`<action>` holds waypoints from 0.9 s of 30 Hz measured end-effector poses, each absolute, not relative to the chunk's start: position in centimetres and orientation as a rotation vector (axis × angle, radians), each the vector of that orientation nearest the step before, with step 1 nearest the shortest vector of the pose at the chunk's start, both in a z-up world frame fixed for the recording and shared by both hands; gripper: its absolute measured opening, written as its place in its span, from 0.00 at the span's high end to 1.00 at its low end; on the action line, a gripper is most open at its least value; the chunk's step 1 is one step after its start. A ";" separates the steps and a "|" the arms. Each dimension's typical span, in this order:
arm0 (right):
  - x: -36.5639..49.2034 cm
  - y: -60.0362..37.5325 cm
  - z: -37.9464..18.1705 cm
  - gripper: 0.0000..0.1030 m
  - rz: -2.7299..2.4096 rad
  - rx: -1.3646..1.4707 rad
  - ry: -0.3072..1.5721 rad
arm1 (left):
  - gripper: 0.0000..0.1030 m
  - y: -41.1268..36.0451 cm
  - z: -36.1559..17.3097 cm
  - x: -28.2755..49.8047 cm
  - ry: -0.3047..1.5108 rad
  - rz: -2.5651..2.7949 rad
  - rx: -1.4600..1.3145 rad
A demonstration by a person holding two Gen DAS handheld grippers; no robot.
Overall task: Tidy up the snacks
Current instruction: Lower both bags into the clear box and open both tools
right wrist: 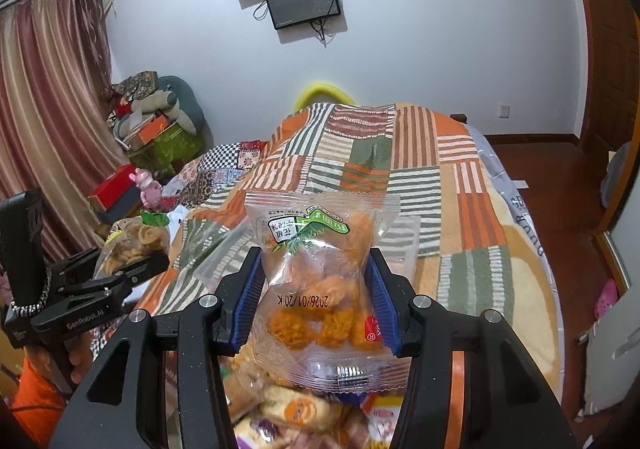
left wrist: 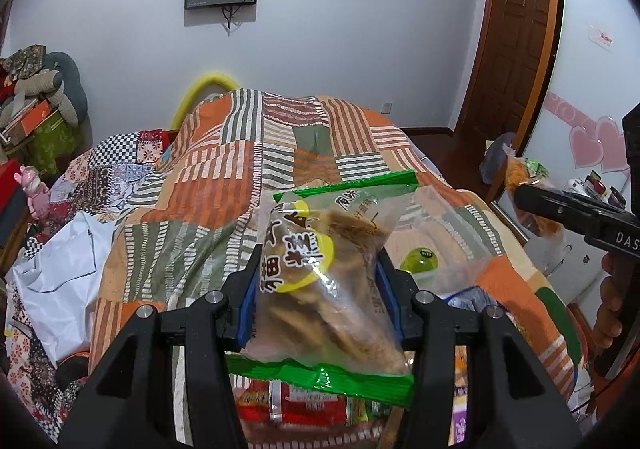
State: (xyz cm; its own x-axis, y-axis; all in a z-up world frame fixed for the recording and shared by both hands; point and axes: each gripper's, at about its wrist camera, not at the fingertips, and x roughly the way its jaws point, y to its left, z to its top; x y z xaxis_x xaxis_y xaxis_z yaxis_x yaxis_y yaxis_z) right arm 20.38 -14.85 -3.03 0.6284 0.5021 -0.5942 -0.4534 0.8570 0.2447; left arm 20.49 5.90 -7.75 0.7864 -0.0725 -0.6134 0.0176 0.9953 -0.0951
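The left hand-held gripper (left wrist: pixel 318 289) is clamping a crinkly clear plastic snack bag (left wrist: pixel 328 281) between its ribbed blue pads (left wrist: pixel 246 309). This bag is showing green sealed strips at both ends, a round yellow label with dark lettering, and flat brownish pieces stacked inside. It is hanging above the bed, not resting on it.

The right hand-held gripper (right wrist: pixel 316 297) is squeezing a second clear bag (right wrist: pixel 320 281), pillow-shaped with crimped seams, printed with a green-and-white label and a dark date stamp. Curly orange fried pieces are filling its lower half. It too is being held off the bed, between two ridged blue pads (right wrist: pixel 246 301).

Below both grippers a loose heap of other snack packets (right wrist: pixel 296 413) is lying, red, yellow and purple wrappers overlapping; whether a container is holding them cannot be told.

A thick fuzzy blanket (left wrist: pixel 224 189) in orange, green and white striped patches is covering the bed. On it a flat, clear plastic bag (left wrist: pixel 440 233) is lying just beside a small glossy green rounded item (left wrist: pixel 420 259). A crumpled white plastic bag (left wrist: pixel 60 273) is sitting at the bed's left edge.
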 end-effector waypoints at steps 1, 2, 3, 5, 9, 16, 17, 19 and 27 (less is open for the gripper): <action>20.6 -14.6 -3.1 0.54 0.551 0.073 0.704 | 0.52 5.9 -7.8 20.8 0.665 -0.050 -0.086; 20.9 -14.4 -3.2 0.54 0.552 0.071 0.706 | 0.52 5.8 -7.9 21.1 0.667 -0.051 -0.085; 21.2 -14.2 -3.2 0.54 0.552 0.069 0.709 | 0.52 5.8 -8.1 21.6 0.670 -0.051 -0.083; 21.8 -13.7 -3.5 0.54 0.558 0.065 0.717 | 0.52 5.7 -8.4 22.2 0.677 -0.053 -0.083; 22.9 -12.8 -4.2 0.54 0.570 0.053 0.742 | 0.52 6.0 -9.2 23.7 0.700 -0.062 -0.101; 25.3 -11.3 -5.5 0.54 0.583 0.021 0.797 | 0.52 6.1 -10.3 26.1 0.731 -0.070 -0.115; 25.6 -11.1 -5.8 0.54 0.586 0.016 0.807 | 0.52 6.1 -10.5 26.6 0.737 -0.073 -0.118; 26.1 -10.6 -6.2 0.54 0.585 0.002 0.822 | 0.52 6.0 -10.7 27.2 0.745 -0.078 -0.120; 27.5 -9.2 -8.0 0.54 0.597 -0.026 0.886 | 0.52 5.6 -12.0 29.2 0.782 -0.088 -0.117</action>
State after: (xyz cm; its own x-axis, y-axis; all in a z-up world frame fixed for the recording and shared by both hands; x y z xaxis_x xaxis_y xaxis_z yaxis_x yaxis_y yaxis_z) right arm 27.50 -9.17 -7.99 0.4818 0.4788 -0.7339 -0.4998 0.8381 0.2186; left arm 29.22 5.63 -11.98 0.7060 -0.1227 -0.6975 0.0360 0.9898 -0.1378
